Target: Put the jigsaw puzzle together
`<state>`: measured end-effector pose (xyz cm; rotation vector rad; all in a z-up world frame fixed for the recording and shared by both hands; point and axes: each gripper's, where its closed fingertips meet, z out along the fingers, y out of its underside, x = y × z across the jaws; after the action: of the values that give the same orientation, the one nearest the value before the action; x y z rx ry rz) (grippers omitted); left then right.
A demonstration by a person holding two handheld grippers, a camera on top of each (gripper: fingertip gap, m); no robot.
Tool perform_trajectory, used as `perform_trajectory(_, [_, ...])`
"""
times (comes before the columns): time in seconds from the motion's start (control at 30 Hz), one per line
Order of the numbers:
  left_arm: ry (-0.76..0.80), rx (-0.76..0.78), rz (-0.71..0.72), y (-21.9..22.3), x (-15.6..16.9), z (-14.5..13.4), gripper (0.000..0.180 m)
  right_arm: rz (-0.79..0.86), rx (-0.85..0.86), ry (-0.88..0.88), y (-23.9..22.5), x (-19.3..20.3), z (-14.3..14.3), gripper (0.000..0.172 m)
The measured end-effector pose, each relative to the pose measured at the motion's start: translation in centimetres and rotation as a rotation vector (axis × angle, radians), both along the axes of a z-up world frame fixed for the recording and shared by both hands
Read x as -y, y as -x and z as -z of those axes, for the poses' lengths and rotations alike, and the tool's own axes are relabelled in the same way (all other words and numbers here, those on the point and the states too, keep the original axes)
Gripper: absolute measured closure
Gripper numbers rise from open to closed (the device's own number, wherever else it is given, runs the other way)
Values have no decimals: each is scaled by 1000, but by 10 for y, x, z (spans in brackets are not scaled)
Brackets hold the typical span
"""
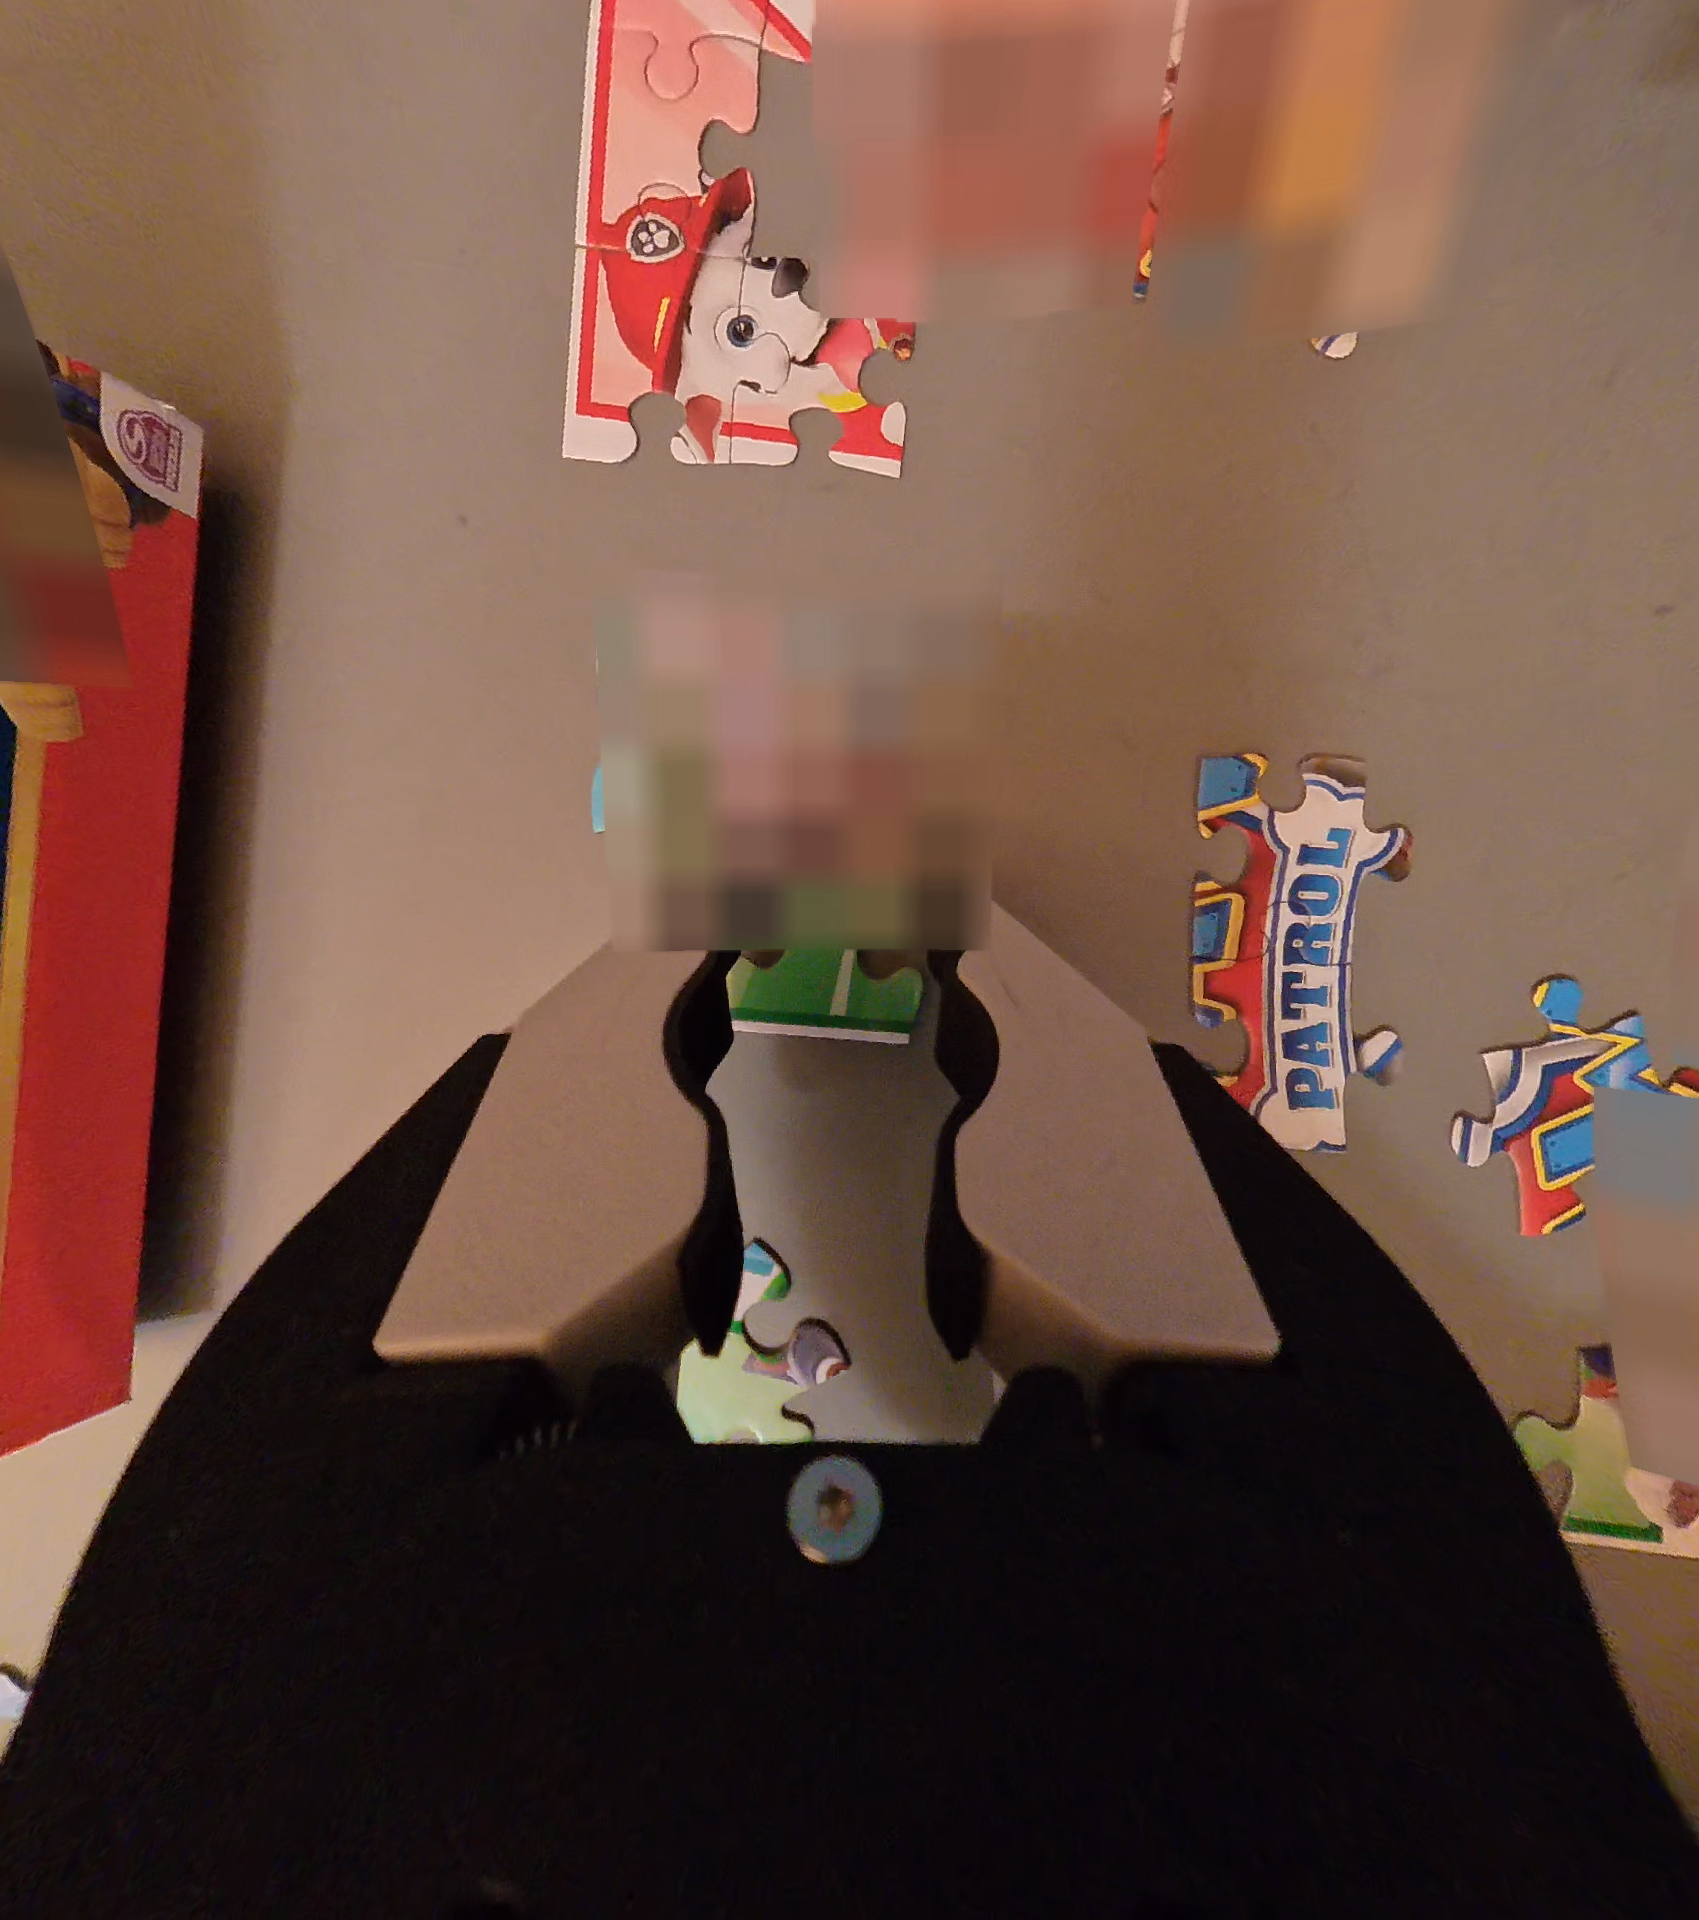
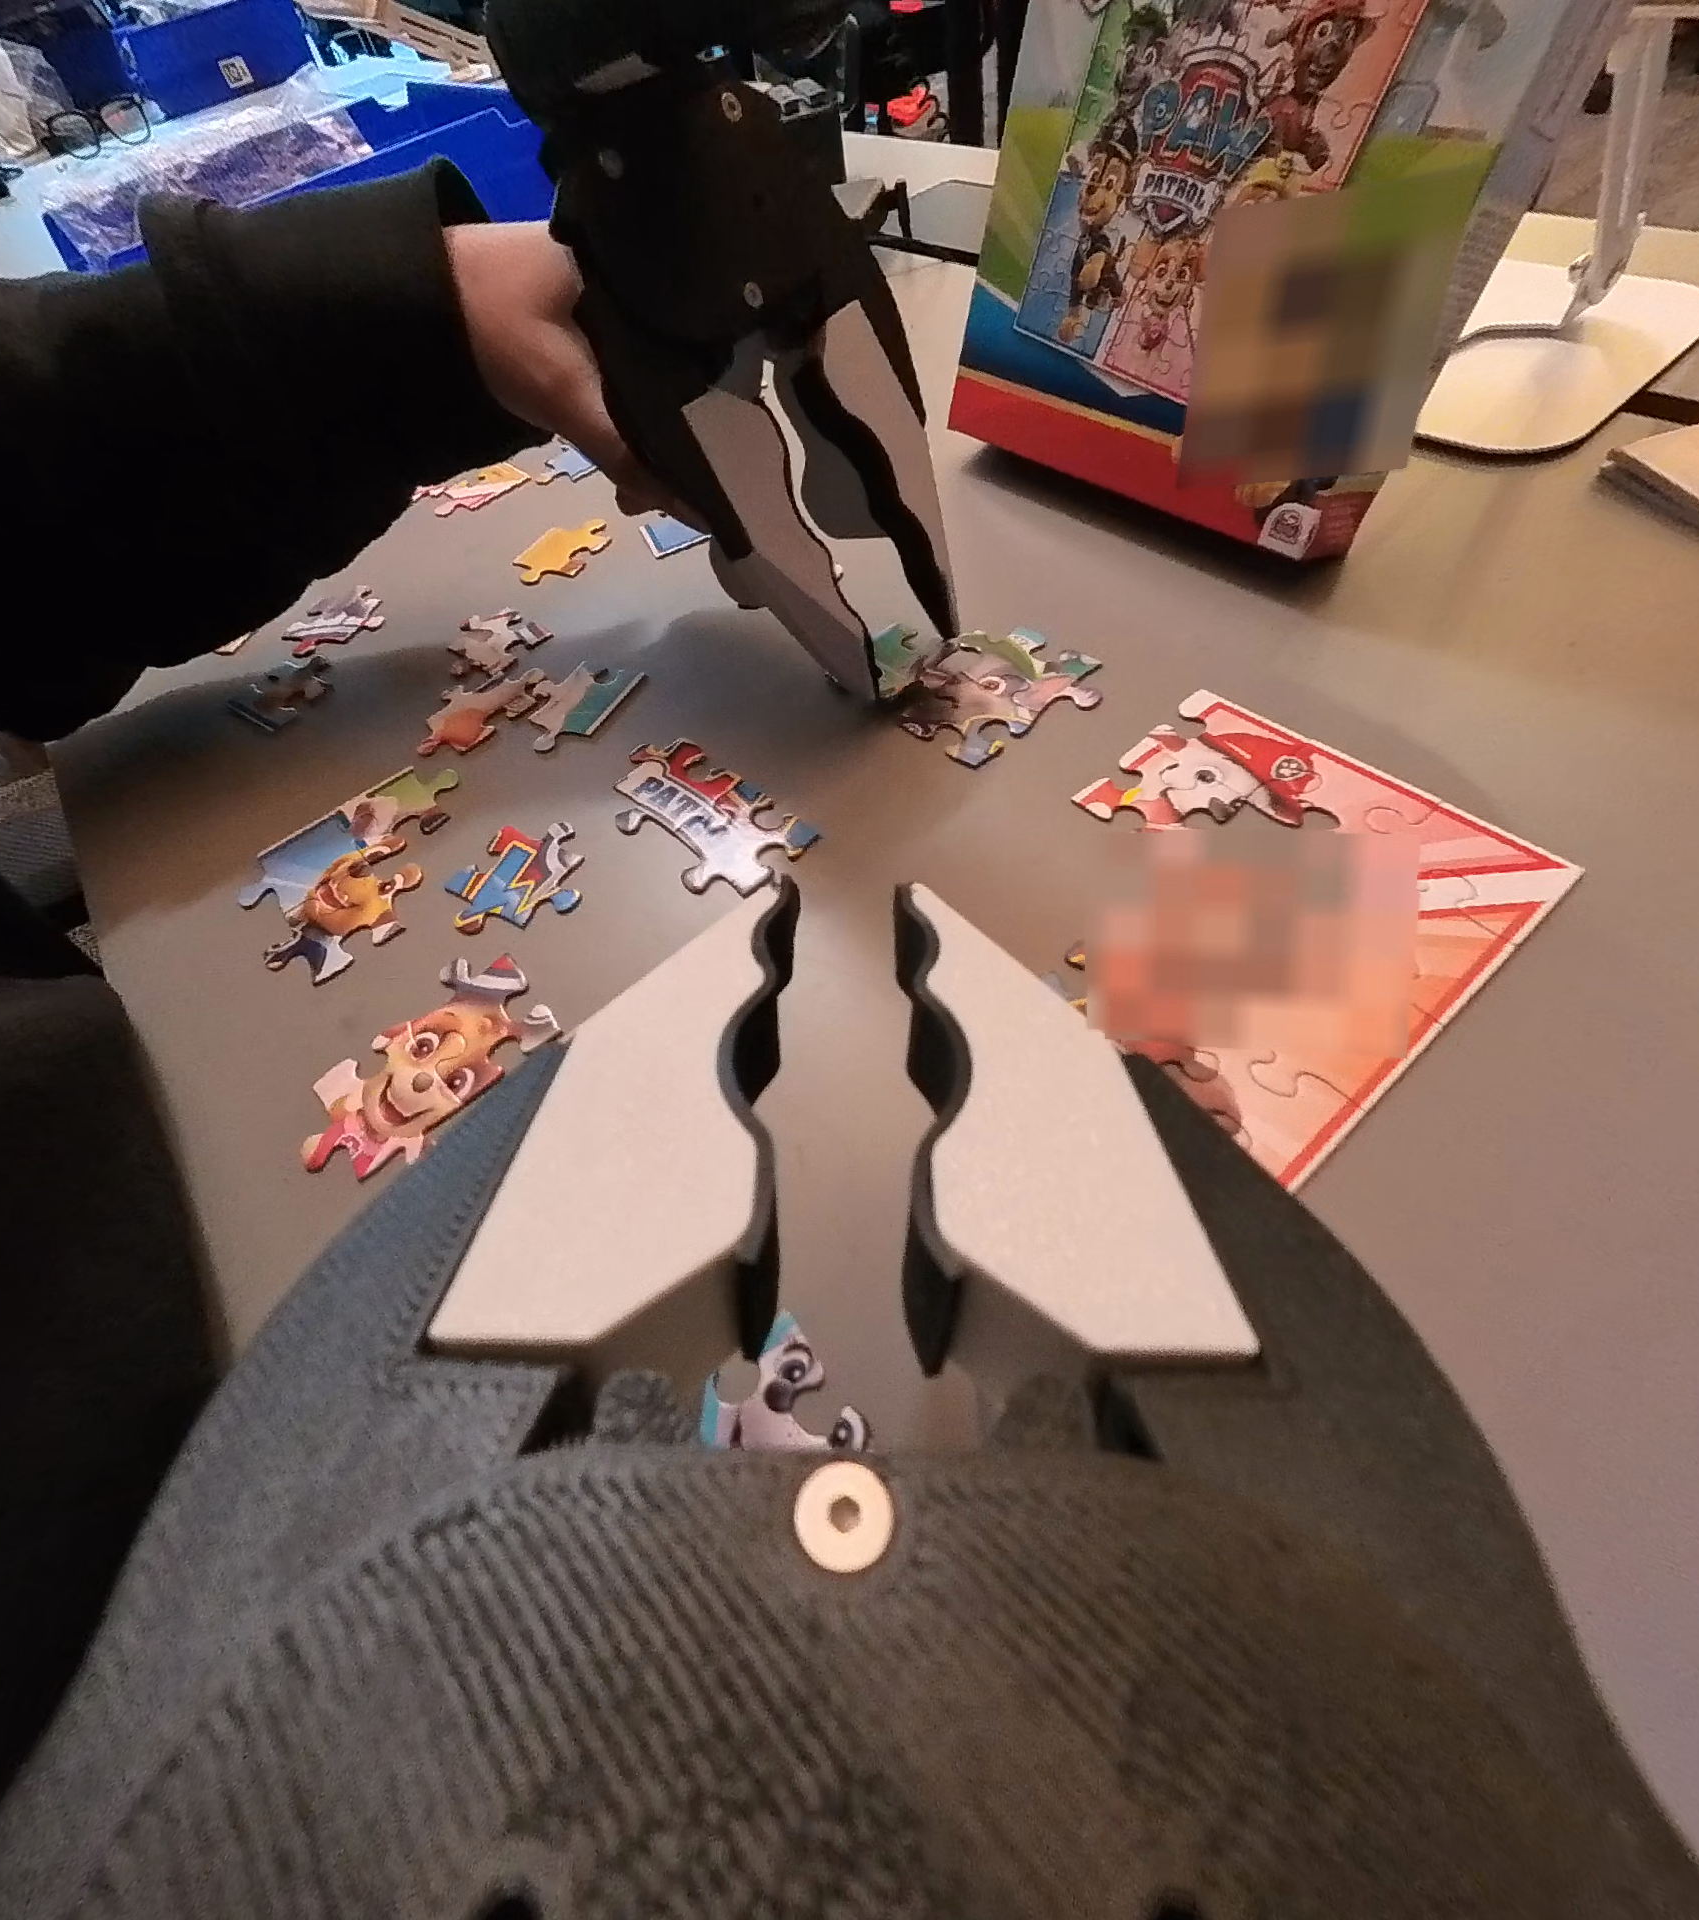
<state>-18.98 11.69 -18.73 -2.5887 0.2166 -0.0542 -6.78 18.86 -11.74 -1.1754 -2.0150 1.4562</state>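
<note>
Right hand-held gripper point(image 2: 845, 899) is hovering above the grey counter point(image 2: 1510, 1403), jaws standing a little apart with nothing between the pads. Just past its left fingertip a joined pair of lettered blue-and-red pieces point(image 2: 710, 821) is lying flat. To its right, an assembled red-bordered corner section point(image 2: 1489, 862) is lying flat. To its left, loose pieces point(image 2: 346, 883) are lying scattered, picture side up. Farther out, the left hand-held gripper point(image 2: 912, 660) is pointing steeply down, tips at the counter, at the edge of a small joined cluster point(image 2: 1011, 686). Its own camera is showing a green puzzle piece point(image 1: 803, 992) spanning the gap from pad to pad, so the jaws are reading as clamped on that piece's side edges; the fingertips themselves are hidden in that view. A sleeved arm point(image 2: 201, 416) is reaching in from the left behind it. Beyond, the puzzle box point(image 2: 1115, 312) is standing upright at the counter's far side.
</note>
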Motion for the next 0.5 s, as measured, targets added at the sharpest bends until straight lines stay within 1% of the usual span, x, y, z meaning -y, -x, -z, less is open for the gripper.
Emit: perform_trajectory(0.5, [4,-8,-10,1,-1,1,146,-7,-1,2,3,0,0,155])
